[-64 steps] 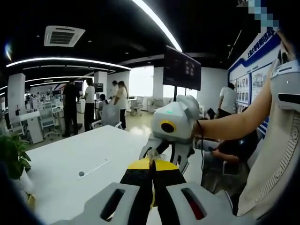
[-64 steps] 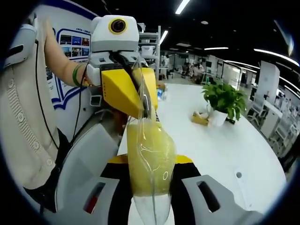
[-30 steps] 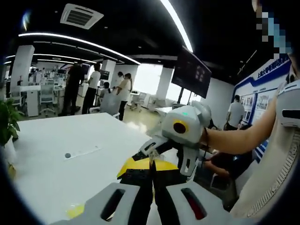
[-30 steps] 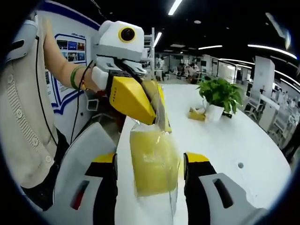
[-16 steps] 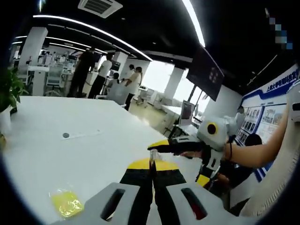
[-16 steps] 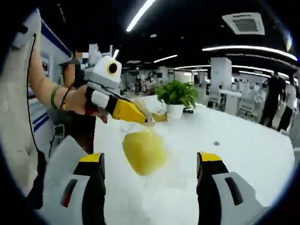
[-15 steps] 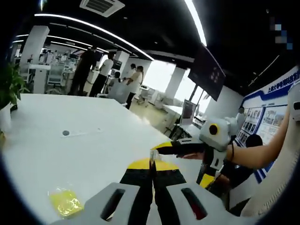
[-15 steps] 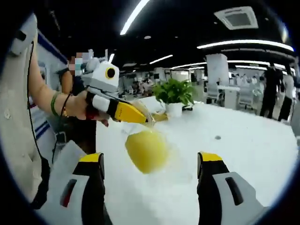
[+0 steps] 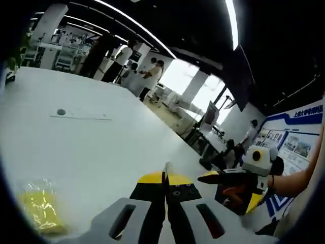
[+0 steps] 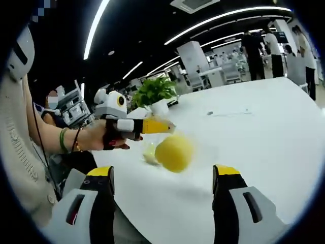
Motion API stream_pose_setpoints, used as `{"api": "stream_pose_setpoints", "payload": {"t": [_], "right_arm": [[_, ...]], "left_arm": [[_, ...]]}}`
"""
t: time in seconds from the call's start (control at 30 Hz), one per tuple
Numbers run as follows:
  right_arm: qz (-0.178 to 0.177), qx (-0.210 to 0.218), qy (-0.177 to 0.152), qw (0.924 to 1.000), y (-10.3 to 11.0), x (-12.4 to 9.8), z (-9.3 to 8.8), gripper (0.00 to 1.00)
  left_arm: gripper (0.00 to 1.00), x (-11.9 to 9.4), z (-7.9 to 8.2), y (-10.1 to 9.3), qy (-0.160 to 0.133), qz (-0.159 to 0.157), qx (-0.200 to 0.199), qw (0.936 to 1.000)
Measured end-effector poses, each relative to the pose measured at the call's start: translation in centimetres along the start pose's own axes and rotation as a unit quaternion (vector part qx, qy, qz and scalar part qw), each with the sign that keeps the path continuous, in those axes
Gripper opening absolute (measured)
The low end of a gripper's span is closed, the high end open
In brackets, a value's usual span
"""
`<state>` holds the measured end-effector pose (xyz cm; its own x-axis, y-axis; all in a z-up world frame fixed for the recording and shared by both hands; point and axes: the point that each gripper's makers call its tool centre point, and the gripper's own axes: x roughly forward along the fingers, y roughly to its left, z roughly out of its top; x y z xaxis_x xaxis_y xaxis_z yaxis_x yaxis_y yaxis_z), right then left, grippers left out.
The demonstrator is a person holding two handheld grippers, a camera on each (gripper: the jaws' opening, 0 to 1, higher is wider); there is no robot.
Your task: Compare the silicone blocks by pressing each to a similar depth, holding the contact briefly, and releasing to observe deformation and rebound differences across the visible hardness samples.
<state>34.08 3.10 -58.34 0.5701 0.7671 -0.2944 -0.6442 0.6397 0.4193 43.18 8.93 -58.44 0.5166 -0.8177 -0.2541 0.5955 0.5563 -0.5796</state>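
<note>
Unbagging looks to be the step in hand: left gripper [image 9: 165, 187] pinches a clear bag edge [image 9: 166, 168] with jaws closed, right gripper [image 10: 163, 175] gapes empty, and a blurred yellow silicone block [image 10: 174, 152] hangs over the white table [image 10: 244, 137], apparently needing to settle before pressing.

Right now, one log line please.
left gripper: shut on clear plastic bag | yellow silicone block: below its tip, blurred | right gripper: open, apart
</note>
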Motion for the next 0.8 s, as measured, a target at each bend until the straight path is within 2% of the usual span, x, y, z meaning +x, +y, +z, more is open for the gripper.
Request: {"api": "stream_pose_setpoints", "payload": {"t": [0.03, 0.13, 0.2, 0.3, 0.33, 0.37, 0.43, 0.7, 0.8], "right_arm": [[-0.004, 0.003, -0.004, 1.0, -0.2, -0.2, 0.1, 0.73], [-0.014, 0.011, -0.003, 0.9998, -0.7, -0.8, 0.0, 0.73], [-0.02, 0.014, -0.005, 0.9997, -1.0, -1.1, 0.0, 0.73], [-0.028, 0.013, -0.004, 0.9995, -1.2, -1.6, 0.1, 0.73], [-0.029, 0.015, -0.006, 0.9994, -1.2, -1.7, 0.2, 0.73], [-0.031, 0.017, -0.006, 0.9994, -1.2, -1.8, 0.4, 0.73], [-0.031, 0.014, -0.005, 0.9994, -1.2, -1.8, 0.4, 0.73], [-0.051, 0.028, -0.008, 0.9983, -2.1, -1.9, 0.5, 0.7], [-0.041, 0.019, -0.003, 0.999, -1.6, -1.6, 1.0, 0.7]], "left_arm": [[0.0, 0.3, -0.1, 0.1, -0.005, -0.01, -0.02, 0.9997], [0.0, 0.9, -0.4, 1.6, -0.016, -0.006, -0.062, 0.998], [0.0, 1.1, -0.6, 2.6, -0.017, -0.002, -0.066, 0.9977], [0.0, 1.2, -0.5, 4.2, -0.026, 0.01, -0.087, 0.9958], [0.0, 1.1, -0.4, 5.3, -0.035, 0.029, -0.099, 0.9941], [0.0, 1.1, -0.5, 5.6, -0.036, 0.03, -0.1, 0.9939], [0.0, 1.0, -0.7, 7.0, -0.043, 0.052, -0.112, 0.9914], [0.0, 1.6, -1.6, 9.7, -0.035, 0.078, -0.104, 0.9908], [0.0, 2.1, -2.0, 11.2, -0.031, 0.102, -0.07, 0.9918]]}}
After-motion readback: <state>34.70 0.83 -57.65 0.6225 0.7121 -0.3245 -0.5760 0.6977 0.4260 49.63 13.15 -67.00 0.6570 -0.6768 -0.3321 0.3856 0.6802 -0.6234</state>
